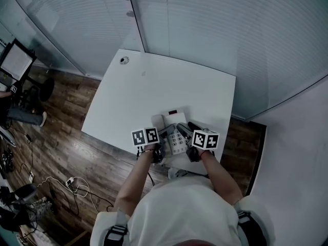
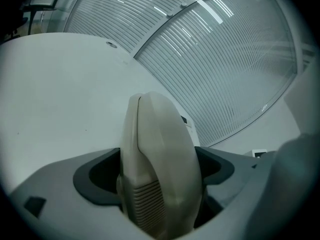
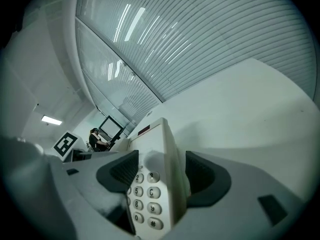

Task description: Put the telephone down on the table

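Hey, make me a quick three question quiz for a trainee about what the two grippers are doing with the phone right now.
1. What is the left gripper shut on? A) beige plastic telephone handset B) a black cable C) nothing
2. True or false: the right gripper is open and empty.
3. Fill in: the white telephone base between the right gripper's jaws shows a number ____.
Key: 1 A; 2 false; 3 keypad.

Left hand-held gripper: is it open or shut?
Shut: the left hand-held gripper clamps the telephone handset, with both pads against its sides.
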Demonstrator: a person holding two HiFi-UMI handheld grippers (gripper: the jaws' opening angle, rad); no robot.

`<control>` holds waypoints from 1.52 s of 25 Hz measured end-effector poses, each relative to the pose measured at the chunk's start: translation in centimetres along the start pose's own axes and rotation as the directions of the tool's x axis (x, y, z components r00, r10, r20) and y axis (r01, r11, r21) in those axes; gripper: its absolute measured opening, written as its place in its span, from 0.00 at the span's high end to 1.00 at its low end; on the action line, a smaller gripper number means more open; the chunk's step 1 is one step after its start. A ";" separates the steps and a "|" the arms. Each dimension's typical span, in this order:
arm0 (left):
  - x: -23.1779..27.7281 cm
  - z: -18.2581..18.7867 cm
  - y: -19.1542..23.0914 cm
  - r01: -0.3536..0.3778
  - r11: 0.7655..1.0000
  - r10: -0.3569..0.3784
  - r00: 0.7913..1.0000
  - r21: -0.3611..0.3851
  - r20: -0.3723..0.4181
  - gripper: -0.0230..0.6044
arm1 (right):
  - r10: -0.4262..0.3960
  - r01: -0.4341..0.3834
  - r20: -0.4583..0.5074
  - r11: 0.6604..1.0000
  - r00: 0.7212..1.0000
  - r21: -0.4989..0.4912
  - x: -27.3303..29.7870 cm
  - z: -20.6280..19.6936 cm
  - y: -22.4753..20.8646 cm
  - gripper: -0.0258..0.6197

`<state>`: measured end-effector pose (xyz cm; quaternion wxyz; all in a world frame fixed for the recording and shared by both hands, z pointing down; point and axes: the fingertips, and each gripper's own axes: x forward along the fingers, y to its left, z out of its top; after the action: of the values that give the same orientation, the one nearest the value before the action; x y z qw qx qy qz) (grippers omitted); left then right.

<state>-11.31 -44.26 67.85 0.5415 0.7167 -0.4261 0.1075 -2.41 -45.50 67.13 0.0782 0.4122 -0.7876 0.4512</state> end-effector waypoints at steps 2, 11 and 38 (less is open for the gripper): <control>-0.2 -0.3 0.1 -0.007 1.000 0.007 1.000 0.000 0.003 0.24 | -0.005 0.005 0.010 1.000 1.000 -0.006 -0.6 0.0 0.1 0.48; -3.0 0.4 0.0 -0.068 0.995 0.062 0.995 0.069 0.081 0.24 | -0.011 0.012 0.043 1.000 0.999 -0.024 -1.9 -0.6 0.8 0.48; -14.4 -10.2 -3.2 -0.103 0.987 0.070 0.966 0.120 0.250 0.66 | 0.033 -0.021 0.097 0.993 0.995 -0.119 -11.3 -9.1 9.8 0.84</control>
<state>-14.69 -28.17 60.75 0.4309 0.7393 -0.5127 0.0695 -4.38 -29.42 60.47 0.0571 0.4180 -0.8214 0.3839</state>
